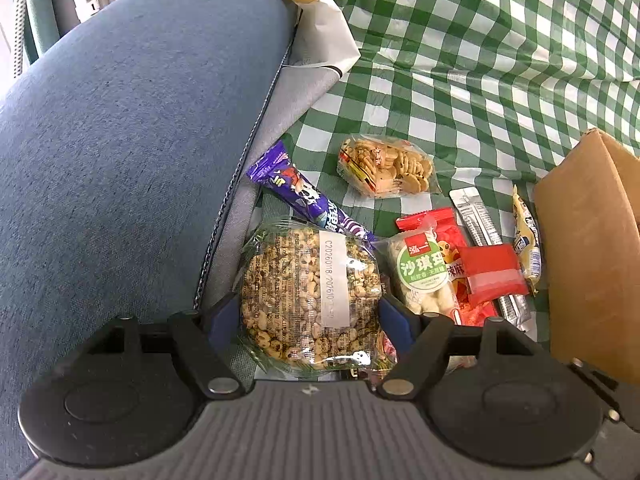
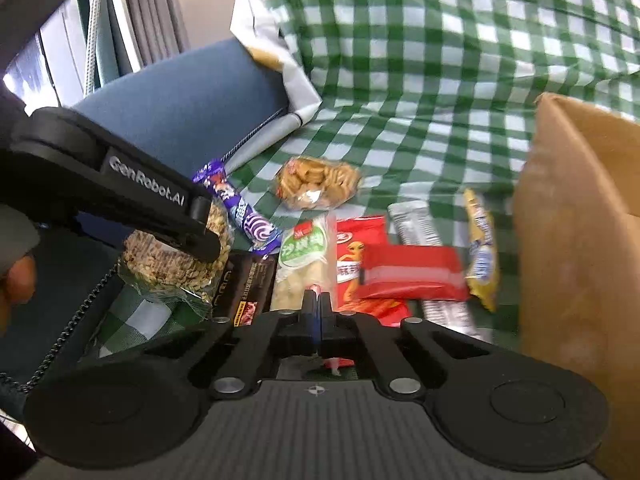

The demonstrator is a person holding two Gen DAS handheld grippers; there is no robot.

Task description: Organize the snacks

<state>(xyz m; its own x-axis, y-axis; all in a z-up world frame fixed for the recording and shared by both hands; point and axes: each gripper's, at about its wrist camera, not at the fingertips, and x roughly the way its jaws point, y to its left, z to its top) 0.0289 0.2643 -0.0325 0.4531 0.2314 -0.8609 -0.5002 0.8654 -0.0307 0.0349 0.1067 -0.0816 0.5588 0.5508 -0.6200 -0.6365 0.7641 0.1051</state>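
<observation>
Snacks sit in a loose pile on the wrinkly green-checked cloth (image 1: pixel 460 60), right between a blue fabric cushion (image 1: pixel 120 140) and a cardboard box (image 1: pixel 592 248). Left gripper (image 1: pixel 310 306) is clamped on a round puffed-grain cake (image 1: pixel 308 296) in crinkly clear wrap. Right gripper (image 2: pixel 319 306) is pinched fully closed, nothing clearly between its jaws, hanging just over the glossy white-and-green pack (image 2: pixel 304 256). Purple wrapper (image 1: pixel 304 196) and clear cookie bag (image 1: pixel 384 166) lie nearby.

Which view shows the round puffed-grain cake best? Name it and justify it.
The left wrist view: the puffed-grain cake lies centred between that gripper's fingers, sharp, date label readable. In the right wrist view the cake shows only side-on, partly hidden behind the left gripper's black finger.
</observation>
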